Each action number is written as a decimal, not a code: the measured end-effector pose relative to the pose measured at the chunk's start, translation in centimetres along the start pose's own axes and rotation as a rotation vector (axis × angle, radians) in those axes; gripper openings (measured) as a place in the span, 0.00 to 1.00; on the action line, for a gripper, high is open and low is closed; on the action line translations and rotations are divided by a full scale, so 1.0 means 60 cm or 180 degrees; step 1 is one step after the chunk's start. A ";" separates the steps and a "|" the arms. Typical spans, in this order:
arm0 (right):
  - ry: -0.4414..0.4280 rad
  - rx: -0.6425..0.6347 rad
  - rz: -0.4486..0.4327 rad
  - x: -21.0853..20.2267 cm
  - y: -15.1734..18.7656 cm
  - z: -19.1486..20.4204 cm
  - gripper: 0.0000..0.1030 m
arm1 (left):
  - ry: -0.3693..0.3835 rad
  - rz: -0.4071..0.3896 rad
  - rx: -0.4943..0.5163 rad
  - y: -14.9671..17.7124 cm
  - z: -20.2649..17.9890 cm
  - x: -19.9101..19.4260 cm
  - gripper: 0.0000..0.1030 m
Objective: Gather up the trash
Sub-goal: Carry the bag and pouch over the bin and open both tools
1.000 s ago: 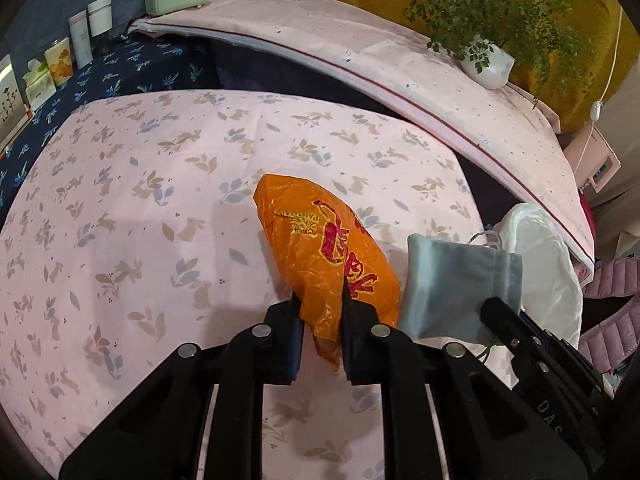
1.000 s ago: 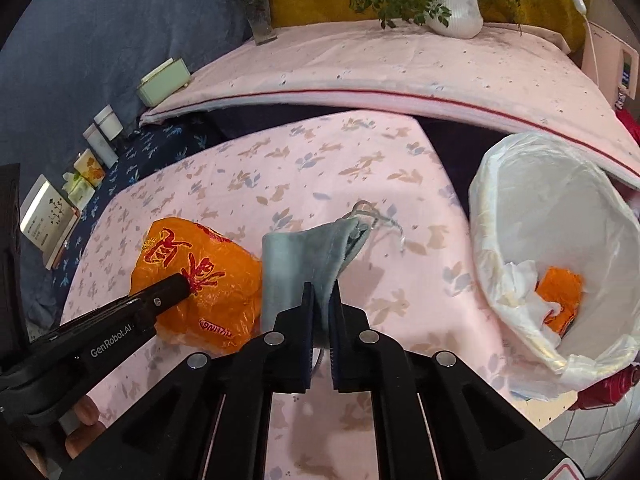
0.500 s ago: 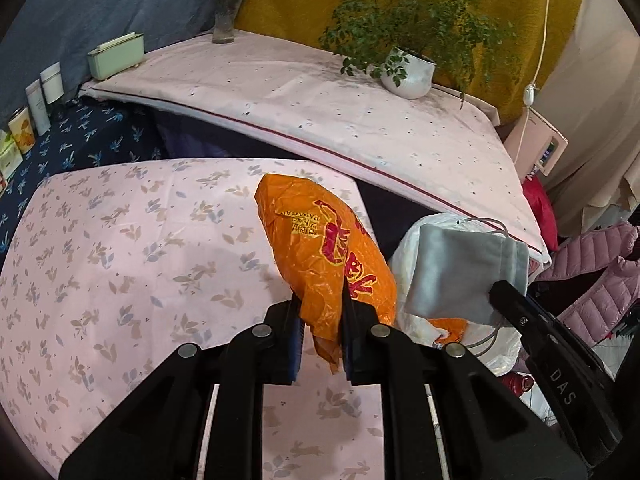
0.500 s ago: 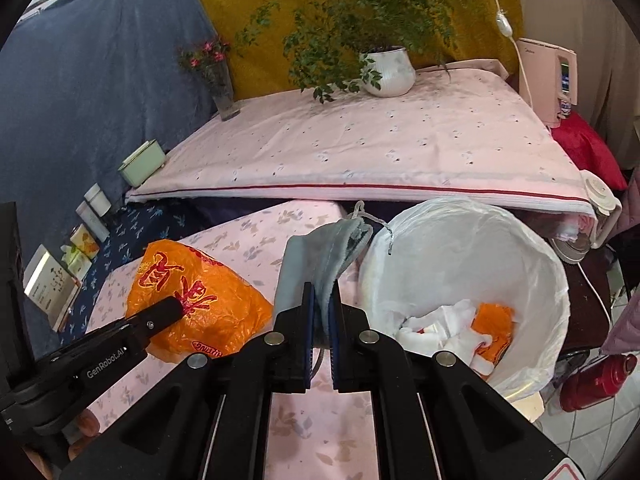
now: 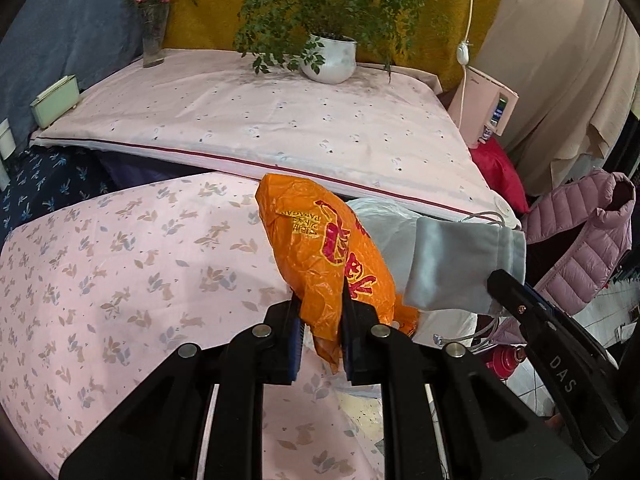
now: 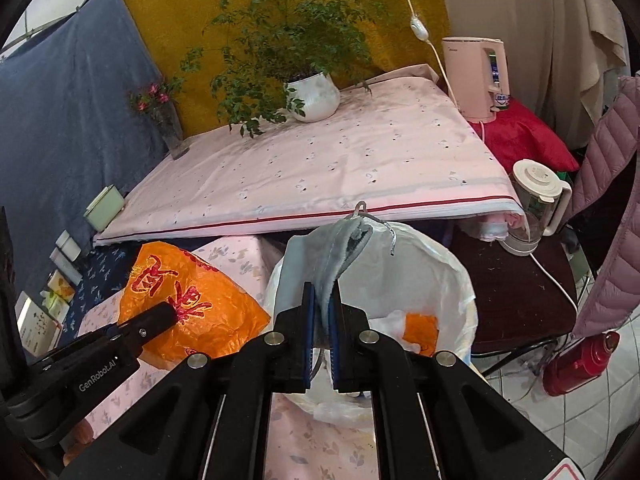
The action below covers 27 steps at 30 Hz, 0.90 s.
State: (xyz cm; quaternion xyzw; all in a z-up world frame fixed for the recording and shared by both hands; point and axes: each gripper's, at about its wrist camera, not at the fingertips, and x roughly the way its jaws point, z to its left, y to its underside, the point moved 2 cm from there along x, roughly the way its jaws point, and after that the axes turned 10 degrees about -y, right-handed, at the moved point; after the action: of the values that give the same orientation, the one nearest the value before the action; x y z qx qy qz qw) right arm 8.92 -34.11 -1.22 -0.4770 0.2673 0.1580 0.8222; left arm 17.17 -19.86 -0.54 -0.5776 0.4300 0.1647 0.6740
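Bin w/ white liner stood just off the edge of the floral-cloth bench. Inside: crumpled white paper & an orange scrap. A white pot on the higher pink-sheeted surface behind held a leafy green plant; left of it a glass vase held pink flowers. Clear jug w/ white lid sat on a dark stool beside the bin; contents unclear.

Left wrist view: the bin was mostly hidden behind the held trash, only a strip of liner showing. A pink puffer jacket hung at far right. Right wrist view alone showed the bin's inside, the jug, a red bottle on the tiled floor, and small boxes along the far left on navy cloth.

Left gripper was pinching the lower end of an orange plastic bag w/ red print; bag rose up from the pads, above the bench edge, next to the bin. Right gripper was clamped tight on a grey drawstring pouch; pouch stood up from the pads, its cord trailing right, directly over the bin opening.
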 end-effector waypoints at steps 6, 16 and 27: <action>0.0082 0.0106 -0.0015 -0.008 -0.002 -0.044 0.06 | 0.0114 0.0072 0.0100 -0.003 -0.049 0.024 0.18; 0.0107 0.0137 0.0029 0.006 -0.004 -0.064 0.06 | 0.0041 0.0120 0.0097 -0.002 -0.056 0.048 0.38; 0.0055 0.0067 0.0122 0.035 -0.001 -0.041 0.07 | -0.0025 0.0102 0.0062 -0.003 -0.037 0.051 0.45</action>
State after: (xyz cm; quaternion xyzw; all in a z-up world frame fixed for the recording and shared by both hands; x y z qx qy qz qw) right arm 9.90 -36.28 -3.42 -0.4645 0.2851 0.1668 0.8217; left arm 18.20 -22.78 -2.68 -0.5634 0.4381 0.1736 0.6786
